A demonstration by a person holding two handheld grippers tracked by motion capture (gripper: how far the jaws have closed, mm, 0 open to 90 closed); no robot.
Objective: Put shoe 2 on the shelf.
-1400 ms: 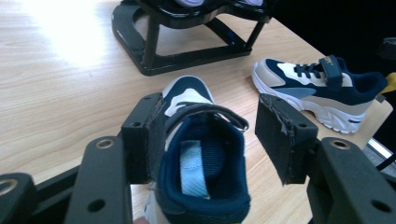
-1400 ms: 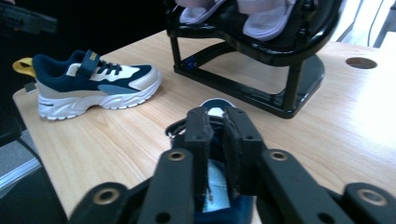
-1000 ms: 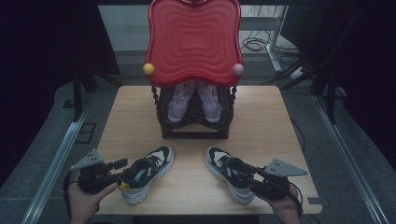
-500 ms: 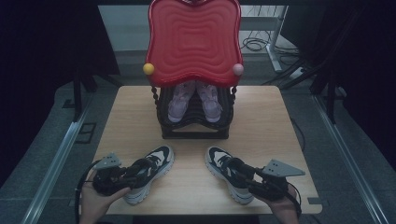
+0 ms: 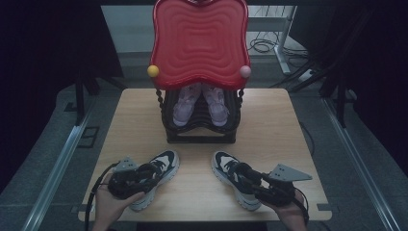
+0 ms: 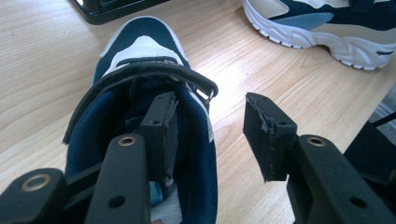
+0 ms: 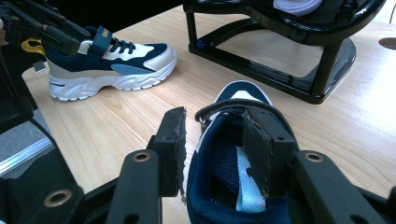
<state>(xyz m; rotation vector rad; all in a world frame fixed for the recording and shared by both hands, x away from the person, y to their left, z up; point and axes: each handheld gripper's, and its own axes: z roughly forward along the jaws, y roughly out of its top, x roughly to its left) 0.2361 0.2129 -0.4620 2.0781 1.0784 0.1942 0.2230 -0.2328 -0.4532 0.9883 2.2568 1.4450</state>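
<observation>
From above, my left gripper (image 5: pixel 144 175) covers the heel of the left sneaker (image 5: pixel 156 175), and my right gripper (image 5: pixel 250 180) covers the heel of the right sneaker (image 5: pixel 235 183), so both collars are hidden there. In the left gripper view one jaw sits inside the left sneaker (image 6: pixel 140 116) and the other outside over bare table (image 6: pixel 46 70); the jaws have just been closing, the collar wall stands between them, and I see a gap at the outer pad, so they are not yet clamped. In the right gripper view the jaws straddle the side wall of the right sneaker (image 7: pixel 233 154), one inside, one outside; I cannot tell whether the pads press it. Behind stands a black rack (image 5: pixel 199 122) holding two pale purple shoes (image 5: pixel 199 103), largely hidden beneath a red wavy panel (image 5: pixel 199 43). I count two navy sneakers, two purple shoes, two grippers.
</observation>
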